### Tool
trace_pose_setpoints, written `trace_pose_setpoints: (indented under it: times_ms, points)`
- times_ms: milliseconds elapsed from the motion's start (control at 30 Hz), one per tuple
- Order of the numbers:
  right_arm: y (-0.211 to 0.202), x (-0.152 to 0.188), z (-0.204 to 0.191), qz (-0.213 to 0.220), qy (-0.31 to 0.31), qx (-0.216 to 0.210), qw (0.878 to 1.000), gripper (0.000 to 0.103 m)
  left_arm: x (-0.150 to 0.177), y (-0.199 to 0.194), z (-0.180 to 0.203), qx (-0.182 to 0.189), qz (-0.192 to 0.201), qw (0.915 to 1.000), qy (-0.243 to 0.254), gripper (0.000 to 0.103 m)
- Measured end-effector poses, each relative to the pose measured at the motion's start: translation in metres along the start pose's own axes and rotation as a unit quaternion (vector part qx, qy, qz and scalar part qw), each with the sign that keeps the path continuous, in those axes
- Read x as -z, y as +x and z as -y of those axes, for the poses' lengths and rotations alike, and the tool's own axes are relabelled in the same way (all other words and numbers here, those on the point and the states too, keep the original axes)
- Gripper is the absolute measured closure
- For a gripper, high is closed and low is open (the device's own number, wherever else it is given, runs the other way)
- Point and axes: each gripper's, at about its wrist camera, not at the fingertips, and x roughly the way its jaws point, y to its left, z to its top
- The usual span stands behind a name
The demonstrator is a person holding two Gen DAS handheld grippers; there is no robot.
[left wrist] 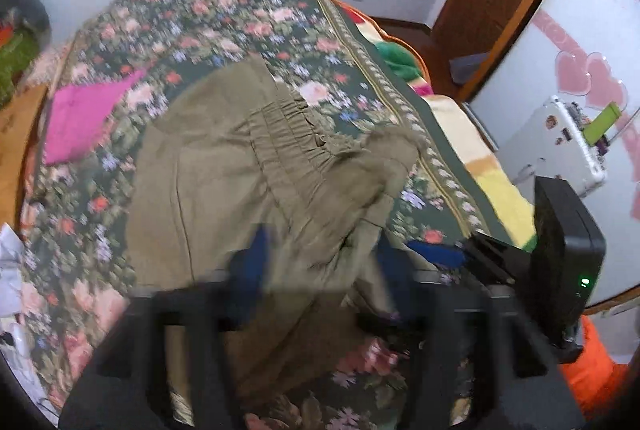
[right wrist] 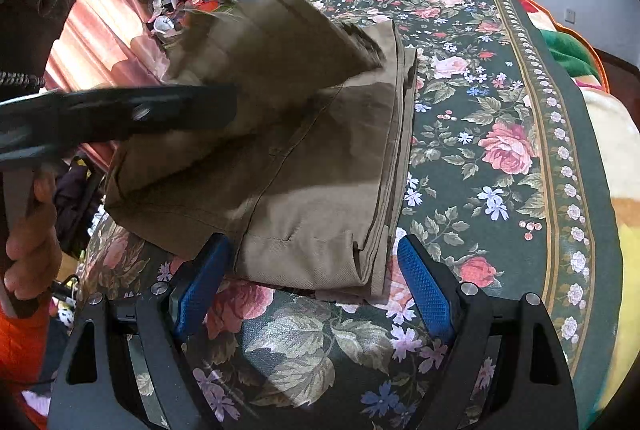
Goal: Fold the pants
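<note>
Floral bedspread fills the bed; olive pants lie on it, half folded. Soft, limp cloth, best taken at the hem. Left tool seems clenched on fabric; right tool released, straddling the near edge.

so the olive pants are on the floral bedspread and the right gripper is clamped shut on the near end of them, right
Not quite. The olive pants do lie on the floral bedspread, but the right gripper is open: in the right wrist view its blue fingers stand wide apart on either side of the near end, not clamped on it.
</note>
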Motion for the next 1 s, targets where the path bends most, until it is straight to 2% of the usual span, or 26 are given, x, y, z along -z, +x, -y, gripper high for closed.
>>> trace_pose_setpoints:
  times_ms: [33,267,400,500,567,667,800,867,933,1000]
  points:
    - [-0.001,0.0,0.0,0.0,0.001,0.0,1.0,0.02,0.001,-0.002,-0.001,0.004,0.002,1.0,-0.002,0.016]
    - [-0.005,-0.001,-0.003,0.002,0.004,0.003,1.0,0.02,-0.004,-0.019,-0.032,-0.061,0.023,0.9978,-0.013,0.013]
    - [-0.012,-0.002,-0.003,0.009,0.0,0.006,1.0,0.02,-0.018,-0.026,-0.063,-0.122,0.042,0.9915,-0.016,0.01]
    - [-0.019,-0.003,-0.002,0.018,0.002,0.008,1.0,0.02,-0.037,-0.024,-0.086,-0.151,0.057,0.9869,0.005,0.002]
    - [-0.023,-0.004,0.0,0.021,0.008,0.009,1.0,0.02,-0.053,-0.014,-0.103,-0.188,0.055,0.9805,0.019,0.002]
    - [-0.027,-0.004,0.005,0.025,0.015,0.015,0.999,0.02,-0.075,0.007,-0.128,-0.219,0.033,0.975,0.017,0.002]
    - [-0.031,-0.003,0.013,0.028,0.029,0.02,0.999,0.02,-0.101,0.047,-0.159,-0.199,0.001,0.9797,-0.02,0.002]
    - [-0.033,-0.003,0.018,0.029,0.038,0.022,0.999,0.02,-0.106,0.065,-0.162,-0.192,-0.009,0.9811,-0.017,0.002]
    - [-0.035,-0.003,0.022,0.031,0.045,0.029,0.998,0.02,-0.111,0.092,-0.163,-0.197,-0.042,0.9795,-0.002,0.002]
    - [-0.037,-0.002,0.026,0.034,0.052,0.033,0.998,0.02,-0.11,0.119,-0.163,-0.212,-0.081,0.9739,0.011,0.002]
